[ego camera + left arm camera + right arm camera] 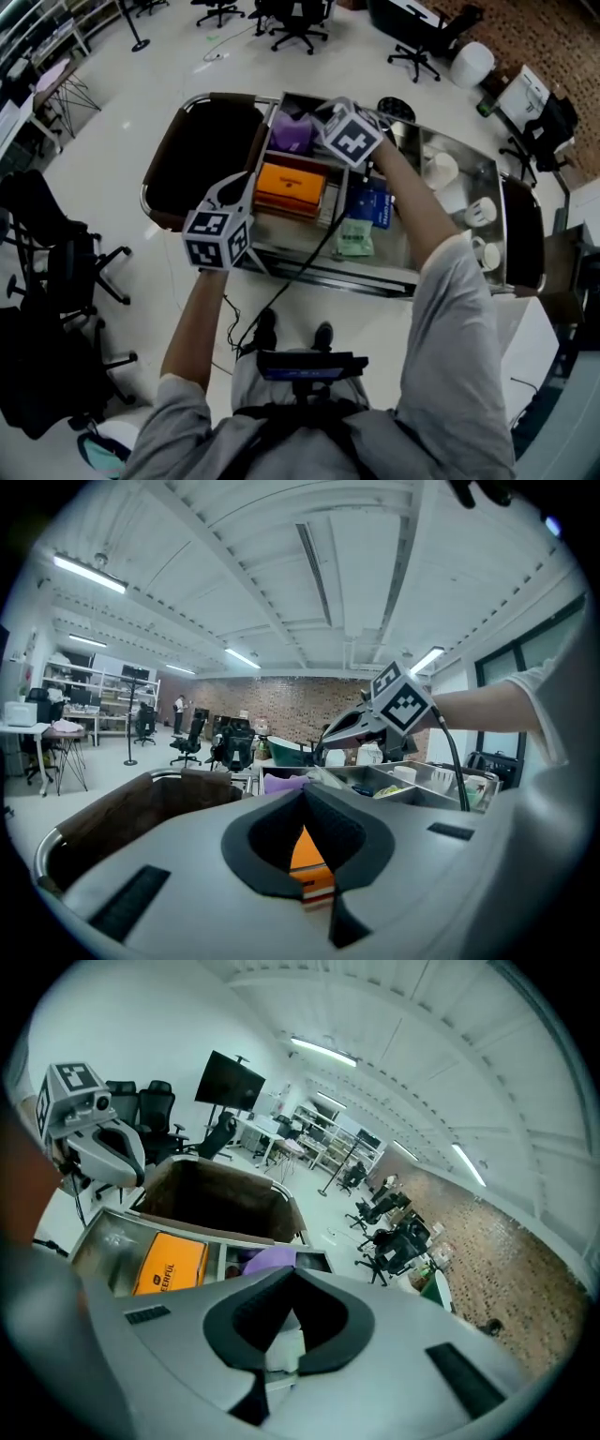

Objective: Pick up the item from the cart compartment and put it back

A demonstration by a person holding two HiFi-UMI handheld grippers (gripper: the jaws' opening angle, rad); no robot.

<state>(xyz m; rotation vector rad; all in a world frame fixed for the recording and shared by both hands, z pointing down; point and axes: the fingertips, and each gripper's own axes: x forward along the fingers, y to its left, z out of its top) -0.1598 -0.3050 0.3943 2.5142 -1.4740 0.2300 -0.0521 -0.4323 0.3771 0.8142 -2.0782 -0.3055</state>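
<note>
An open-plan office or lab: swivel chairs (298, 28) on a pale floor, shelves (94, 686) far left, a far brick wall (281, 697), strip lights (89, 574) overhead and a big screen (230, 1080).

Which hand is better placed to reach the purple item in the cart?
Right: the right tongs hover beside the purple item inside the cart; the left tongs sit at its near rim.

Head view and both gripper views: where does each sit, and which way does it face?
Head view: on the head, steeply down on the cart; both forearms, torso and shoes show.
Left gripper view: on the left gripper, near level across the cart, orange box past its jaws; right forearm shows.
Right gripper view: on the right gripper, tilted down into the cart; left gripper shows.
Shared: all three show the orange box.
</note>
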